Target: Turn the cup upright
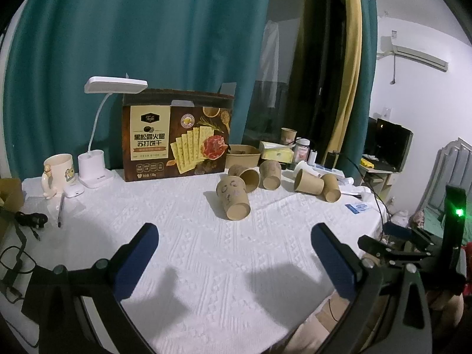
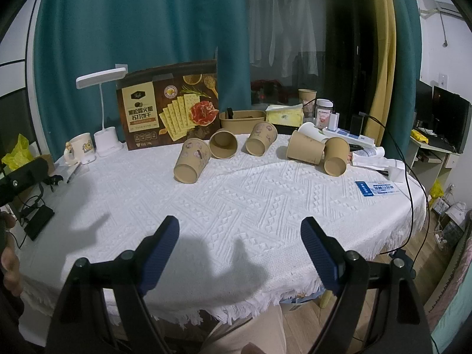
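Grippers left (image 1: 234, 233) and right (image 2: 240, 227) tilted slightly down above tablecloth (image 2: 236, 194), jaws wide, empty.

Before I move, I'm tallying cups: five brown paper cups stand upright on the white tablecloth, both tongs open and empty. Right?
Not quite. The five brown paper cups lie on their sides, as the right wrist view shows. They are on the white tablecloth, and both tongs are open and empty.

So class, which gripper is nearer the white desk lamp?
Left. The left gripper hovers open nearer the desk lamp at the table's far left; the right gripper hovers open farther right.
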`<state>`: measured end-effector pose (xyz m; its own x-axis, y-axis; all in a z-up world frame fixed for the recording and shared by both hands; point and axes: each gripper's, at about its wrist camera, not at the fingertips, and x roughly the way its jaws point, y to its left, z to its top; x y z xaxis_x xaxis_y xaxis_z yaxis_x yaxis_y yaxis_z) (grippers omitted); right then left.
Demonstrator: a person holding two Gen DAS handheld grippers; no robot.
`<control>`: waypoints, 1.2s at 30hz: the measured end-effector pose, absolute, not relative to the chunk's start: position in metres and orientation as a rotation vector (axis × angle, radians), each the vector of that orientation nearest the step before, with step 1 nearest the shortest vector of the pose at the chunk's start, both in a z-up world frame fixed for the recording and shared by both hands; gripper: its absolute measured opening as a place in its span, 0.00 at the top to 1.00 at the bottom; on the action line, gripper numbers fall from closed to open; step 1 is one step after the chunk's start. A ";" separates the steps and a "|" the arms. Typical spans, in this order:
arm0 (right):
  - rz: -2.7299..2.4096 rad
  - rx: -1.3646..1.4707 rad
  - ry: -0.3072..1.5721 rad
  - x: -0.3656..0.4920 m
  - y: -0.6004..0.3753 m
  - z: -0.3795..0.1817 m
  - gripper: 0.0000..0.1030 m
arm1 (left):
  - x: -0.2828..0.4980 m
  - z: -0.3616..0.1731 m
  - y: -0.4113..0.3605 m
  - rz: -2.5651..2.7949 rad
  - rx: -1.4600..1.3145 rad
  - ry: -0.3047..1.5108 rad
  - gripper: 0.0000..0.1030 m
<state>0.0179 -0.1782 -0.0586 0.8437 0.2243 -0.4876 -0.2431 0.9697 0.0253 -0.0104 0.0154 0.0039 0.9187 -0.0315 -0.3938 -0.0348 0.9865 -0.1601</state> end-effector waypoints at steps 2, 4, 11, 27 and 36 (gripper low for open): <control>0.248 -0.037 0.509 0.018 -0.178 -0.059 0.20 | -0.010 0.004 0.015 0.001 -0.162 0.407 0.00; 0.248 -0.037 0.510 0.018 -0.178 -0.059 0.20 | -0.010 0.004 0.015 0.001 -0.159 0.408 0.00; 0.254 -0.038 0.518 0.024 -0.176 -0.059 0.20 | 0.002 0.002 0.013 -0.002 -0.147 0.434 0.00; 0.292 -0.030 0.687 0.155 -0.235 -0.072 0.20 | 0.167 -0.005 0.022 -0.118 -0.121 0.717 0.00; 0.255 0.052 0.754 0.240 -0.272 -0.076 0.20 | 0.294 -0.012 0.022 -0.166 -0.185 0.858 0.00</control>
<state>0.2398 -0.2724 -0.0756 0.6999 0.2476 -0.6699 -0.2107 0.9678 0.1376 0.2940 0.0224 -0.0120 0.6430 -0.2187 -0.7340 0.0704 0.9712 -0.2276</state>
